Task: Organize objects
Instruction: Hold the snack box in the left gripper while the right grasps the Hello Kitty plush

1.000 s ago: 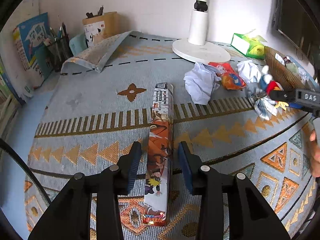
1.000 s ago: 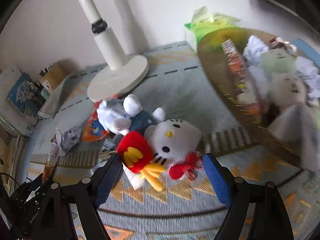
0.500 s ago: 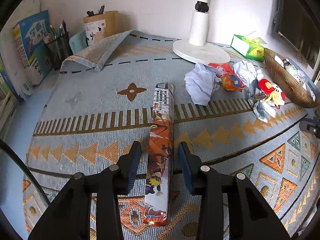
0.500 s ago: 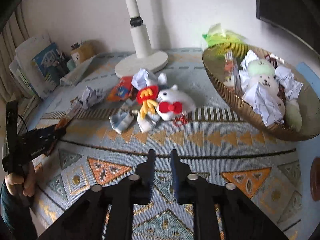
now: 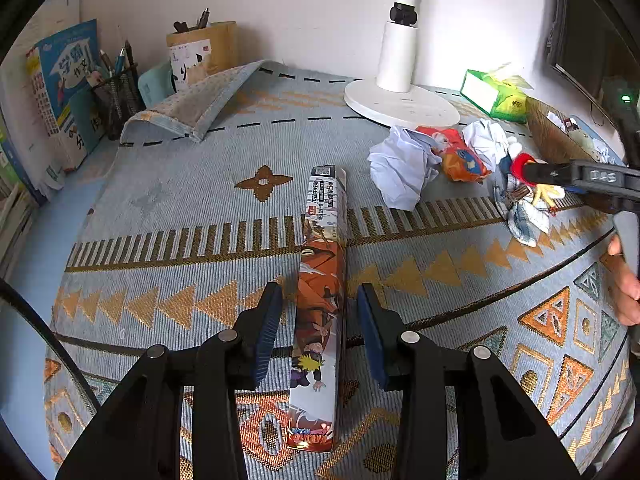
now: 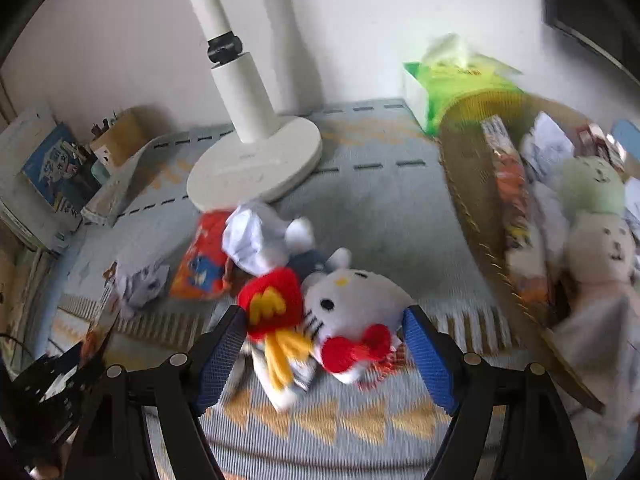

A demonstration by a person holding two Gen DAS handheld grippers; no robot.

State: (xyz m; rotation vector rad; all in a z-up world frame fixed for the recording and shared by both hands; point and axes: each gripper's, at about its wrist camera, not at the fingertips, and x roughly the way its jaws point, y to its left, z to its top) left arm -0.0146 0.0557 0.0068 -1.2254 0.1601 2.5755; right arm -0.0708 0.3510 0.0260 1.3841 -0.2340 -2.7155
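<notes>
Right now we have the right gripper [image 6: 324,354] low over the plush cat [image 6: 352,320], jaws just reopened and set wide to either side of it, pads not pressing yet; we judge this is the line-up for a grab. The cat lies on the rug [image 6: 380,208] with its red-and-yellow toy [image 6: 272,308] against its left cheek, so a squeeze may catch both. Behind the cat sit crumpled paper [image 6: 256,240] and an orange packet [image 6: 204,264]; further back stands the fan base [image 6: 256,172]. Right of the cat, near but apart, is the basket [image 6: 464,200], already holding plush and paper, likely where the cat belongs.

Our left gripper [image 5: 320,328] straddles the long box [image 5: 322,280] well left of the cat, jaws partly apart and clear of its sides, presumably waiting its turn.
</notes>
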